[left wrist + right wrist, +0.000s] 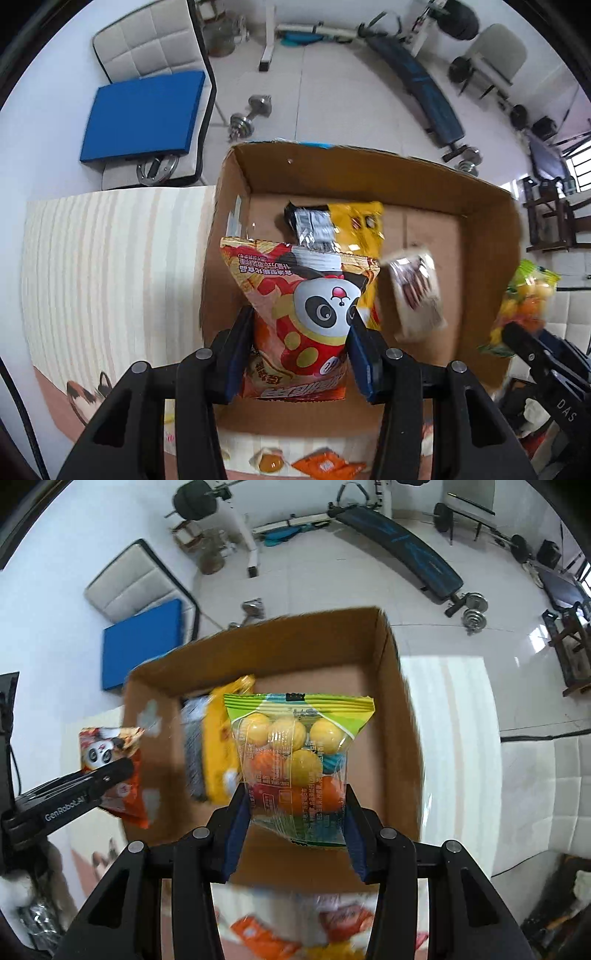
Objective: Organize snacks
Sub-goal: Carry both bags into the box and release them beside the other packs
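Observation:
My left gripper (301, 328) is shut on a red panda snack bag (306, 306) and holds it over the near left part of an open cardboard box (369, 170). My right gripper (295, 805) is shut on a clear bag of coloured gum balls (295, 753), held over the same box (332, 635). Inside the box lie a yellow packet (362, 229), a black and silver packet (314, 229) and a small brown packet (417, 291). The panda bag also shows in the right wrist view (110, 753), and the gum ball bag in the left wrist view (524, 302).
The box stands on a table with a pale striped cloth (110, 266). Orange packets (325, 465) lie on the table in front of the box. A chair with a blue pad (144, 114) and gym gear stand on the floor behind.

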{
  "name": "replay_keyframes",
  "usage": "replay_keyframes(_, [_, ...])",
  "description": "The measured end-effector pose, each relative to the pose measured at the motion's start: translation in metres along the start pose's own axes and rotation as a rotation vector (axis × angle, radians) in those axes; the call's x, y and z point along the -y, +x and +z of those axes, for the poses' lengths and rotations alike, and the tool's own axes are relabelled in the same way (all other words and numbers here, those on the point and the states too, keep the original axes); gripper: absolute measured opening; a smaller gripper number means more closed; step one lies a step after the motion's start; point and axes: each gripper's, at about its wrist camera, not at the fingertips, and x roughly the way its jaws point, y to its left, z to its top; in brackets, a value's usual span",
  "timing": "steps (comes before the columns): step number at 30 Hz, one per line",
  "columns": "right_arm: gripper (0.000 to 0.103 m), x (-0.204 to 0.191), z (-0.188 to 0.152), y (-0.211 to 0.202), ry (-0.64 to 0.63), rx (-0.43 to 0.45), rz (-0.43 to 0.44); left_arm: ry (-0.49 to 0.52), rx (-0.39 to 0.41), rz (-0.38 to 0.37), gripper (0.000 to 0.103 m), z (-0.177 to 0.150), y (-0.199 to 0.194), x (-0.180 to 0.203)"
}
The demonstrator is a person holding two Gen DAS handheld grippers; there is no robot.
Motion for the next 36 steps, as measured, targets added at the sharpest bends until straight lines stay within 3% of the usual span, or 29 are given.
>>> replay_keyframes(5, [0.050,0.008,0.037,0.037,-0.005,-0.030,-0.062,-0.010,-0.049,0.017,0.045,0.030,0.030,0.000])
replay_keyframes(11, [0.052,0.011,0.056,0.069,0.002,-0.081,-0.075,-0.014,-0.098,0.022,0.046,0.049,0.051,0.001])
replay_keyframes(13, [0.066,0.011,0.060,0.075,-0.003,-0.097,-0.074,-0.032,-0.114,0.005,0.049,0.055,0.056,0.000])
replay_keyframes(14, [0.081,0.010,0.062,0.077,-0.004,-0.102,-0.075,-0.040,-0.123,0.009,0.057,0.056,0.057,-0.001])
replay_keyframes(15, [0.085,0.009,0.065,0.078,-0.007,-0.109,-0.074,-0.049,-0.126,0.010,0.066,0.058,0.058,-0.002])
replay_keyframes(17, [0.085,0.006,0.066,0.078,-0.022,-0.106,-0.083,-0.052,-0.118,0.003,0.074,0.059,0.056,-0.003])
replay_keyframes(21, [0.092,0.000,0.061,0.072,-0.048,-0.107,-0.072,-0.055,-0.099,0.003,0.087,0.053,0.051,-0.004])
replay_keyframes(27, [0.094,-0.008,0.046,0.060,-0.065,-0.094,-0.052,-0.053,-0.077,-0.008,0.087,0.031,0.038,-0.004])
replay_keyframes(36, [0.094,-0.014,-0.007,0.034,-0.088,-0.028,-0.067,-0.043,0.077,0.011,0.087,-0.033,-0.002,0.002])
